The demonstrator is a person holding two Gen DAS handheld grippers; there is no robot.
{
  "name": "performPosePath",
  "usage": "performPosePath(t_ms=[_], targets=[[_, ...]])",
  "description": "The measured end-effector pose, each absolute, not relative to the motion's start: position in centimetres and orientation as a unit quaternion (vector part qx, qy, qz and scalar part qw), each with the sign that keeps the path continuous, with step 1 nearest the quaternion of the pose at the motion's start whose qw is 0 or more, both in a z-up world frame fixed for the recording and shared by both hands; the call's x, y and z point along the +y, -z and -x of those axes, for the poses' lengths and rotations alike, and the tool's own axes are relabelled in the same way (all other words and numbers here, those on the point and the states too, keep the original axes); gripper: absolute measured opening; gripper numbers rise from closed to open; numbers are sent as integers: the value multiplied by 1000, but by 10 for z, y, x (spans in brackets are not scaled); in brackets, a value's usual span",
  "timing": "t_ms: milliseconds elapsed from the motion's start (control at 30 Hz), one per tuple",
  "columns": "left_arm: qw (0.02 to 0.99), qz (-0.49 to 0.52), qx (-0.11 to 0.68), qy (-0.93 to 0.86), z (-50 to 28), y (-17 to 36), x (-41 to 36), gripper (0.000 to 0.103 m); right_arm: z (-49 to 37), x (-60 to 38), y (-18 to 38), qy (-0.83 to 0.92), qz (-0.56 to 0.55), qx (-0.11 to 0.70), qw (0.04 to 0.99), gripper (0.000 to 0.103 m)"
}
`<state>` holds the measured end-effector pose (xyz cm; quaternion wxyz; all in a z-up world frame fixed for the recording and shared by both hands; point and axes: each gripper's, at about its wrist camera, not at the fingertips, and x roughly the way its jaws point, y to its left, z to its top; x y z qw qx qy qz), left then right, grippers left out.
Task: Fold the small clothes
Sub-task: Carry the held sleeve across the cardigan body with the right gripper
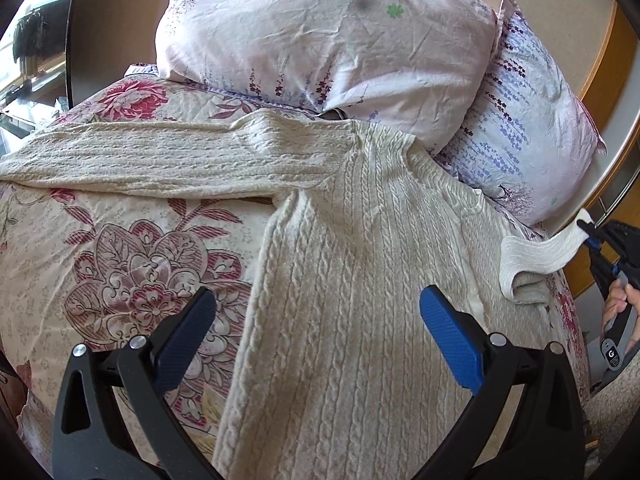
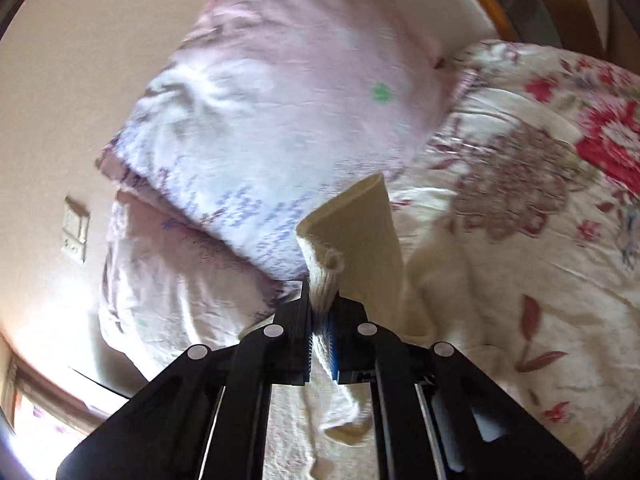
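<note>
A cream cable-knit sweater (image 1: 352, 264) lies spread on the bed, one sleeve (image 1: 152, 160) stretched out to the left. My left gripper (image 1: 318, 312) hovers open over the sweater's body, nothing between its blue pads. At the right edge of the left wrist view my right gripper (image 1: 591, 236) is shut on the ribbed cuff of the other sleeve (image 1: 536, 252) and holds it lifted off the bed. In the blurred right wrist view the right gripper (image 2: 322, 320) pinches that cuff (image 2: 352, 232), which stands up between its fingers.
Two pale floral pillows (image 1: 328, 36) are stacked at the head of the bed behind the sweater. A flowered bedspread (image 1: 120, 264) covers the bed. A wooden headboard (image 1: 604, 72) curves at the right. A wall switch (image 2: 76, 228) is on the left wall.
</note>
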<state>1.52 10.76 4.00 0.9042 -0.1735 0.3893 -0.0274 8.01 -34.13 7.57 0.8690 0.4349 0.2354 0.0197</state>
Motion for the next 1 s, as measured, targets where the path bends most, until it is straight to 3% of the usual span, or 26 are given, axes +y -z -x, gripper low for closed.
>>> performPosePath(t_ms=[167,433,800,900,967,1000], targets=[[907,177,380,29,-19,-46,128,101,-118,-251,-100,-113,-380,246,885,7],[908,186,376,14,-20,-48,157,101,-165,-101,-40,-180,-267,378,868,7],[905,193,380,5,-26,-42,167,101,-183,-61,1,-180,-211,454,847,8],[905,200,376,-8,-28,-41,172,101,-180,-54,12,-203,-193,486,828,21],[904,209,373,-11,-30,-43,179,101,-175,-52,4,-229,-186,483,825,50],[903,214,373,-11,-31,-43,183,101,-171,-53,-1,-239,-184,475,827,54]])
